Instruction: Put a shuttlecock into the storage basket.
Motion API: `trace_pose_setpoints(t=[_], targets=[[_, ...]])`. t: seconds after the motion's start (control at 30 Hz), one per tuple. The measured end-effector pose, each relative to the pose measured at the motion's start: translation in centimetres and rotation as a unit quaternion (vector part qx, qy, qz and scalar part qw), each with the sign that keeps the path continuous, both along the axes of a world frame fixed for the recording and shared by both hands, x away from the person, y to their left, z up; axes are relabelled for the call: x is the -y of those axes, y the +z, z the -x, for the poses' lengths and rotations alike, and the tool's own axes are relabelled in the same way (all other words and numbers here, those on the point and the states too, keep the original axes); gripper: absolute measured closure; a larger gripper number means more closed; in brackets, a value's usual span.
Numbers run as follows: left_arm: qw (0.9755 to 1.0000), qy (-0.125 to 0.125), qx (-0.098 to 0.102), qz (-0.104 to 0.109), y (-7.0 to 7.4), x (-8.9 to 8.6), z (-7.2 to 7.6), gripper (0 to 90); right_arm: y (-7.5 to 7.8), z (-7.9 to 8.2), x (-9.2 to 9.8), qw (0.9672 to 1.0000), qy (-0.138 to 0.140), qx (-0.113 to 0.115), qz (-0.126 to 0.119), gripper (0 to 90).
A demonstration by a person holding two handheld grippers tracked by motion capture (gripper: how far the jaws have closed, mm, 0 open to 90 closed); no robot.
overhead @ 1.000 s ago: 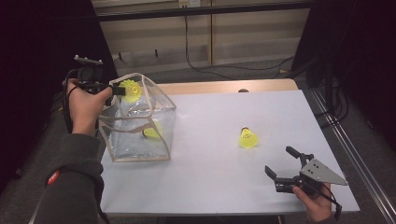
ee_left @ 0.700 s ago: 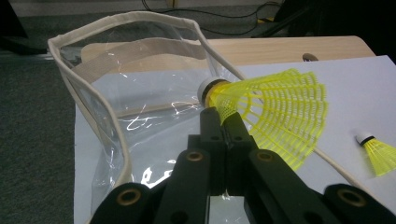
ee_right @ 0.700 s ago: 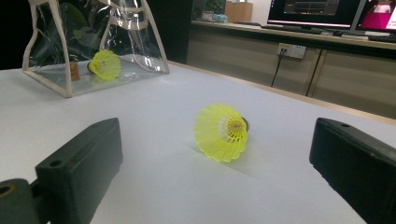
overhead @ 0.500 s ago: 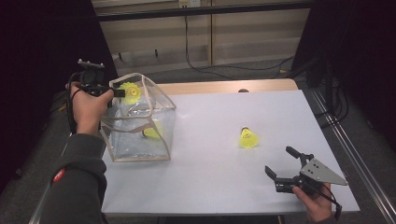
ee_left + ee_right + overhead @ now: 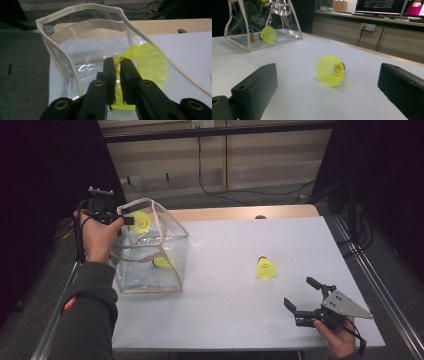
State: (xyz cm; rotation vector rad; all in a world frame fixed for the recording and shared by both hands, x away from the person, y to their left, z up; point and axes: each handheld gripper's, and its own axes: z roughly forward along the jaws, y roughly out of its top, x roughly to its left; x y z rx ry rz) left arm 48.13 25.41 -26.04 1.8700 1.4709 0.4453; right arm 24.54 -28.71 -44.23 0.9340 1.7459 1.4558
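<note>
The left tongs [image 5: 131,220] are hanging over the mouth of the clear bag [image 5: 150,251], jaws having just been easing apart around a yellow shuttlecock [image 5: 147,63] that sits loosely between them. One shuttlecock [image 5: 162,261] is already lying in the bag below them; another [image 5: 265,268] is waiting on the bench just ahead of the right tongs [image 5: 302,298], which are standing wide apart and holding nothing. So roughly two of three are nearly done. The bench [image 5: 240,310] is plain white; beyond it are pale cabinets [image 5: 367,40] and lit monitors [image 5: 382,6].
</note>
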Motion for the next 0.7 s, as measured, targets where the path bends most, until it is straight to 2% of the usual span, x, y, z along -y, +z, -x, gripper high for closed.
trace_pose_setpoints(t=[0.1, 0.17, 0.37, 0.7], targets=[[0.9999, -0.003, 0.010, 0.007, 0.2, 0.2, 0.1, 77.8, 0.0, 0.0, 0.0, 1.0000, 0.000, 0.000, -0.001, 2.6], [0.9997, -0.006, 0.009, 0.022, 0.3, 0.4, 0.2, 76.9, 0.0, 0.0, 0.0, 1.0000, 0.000, 0.000, 0.000, 2.6], [0.9989, -0.026, 0.013, 0.037, 0.6, 1.0, 0.6, 72.0, 0.0, 0.0, 0.0, 1.0000, 0.001, -0.001, 0.000, 2.6], [0.9970, -0.063, 0.016, 0.043, 1.7, 2.7, 1.2, 65.0, 0.0, 0.1, 0.1, 1.0000, -0.002, -0.002, 0.000, 2.6]])
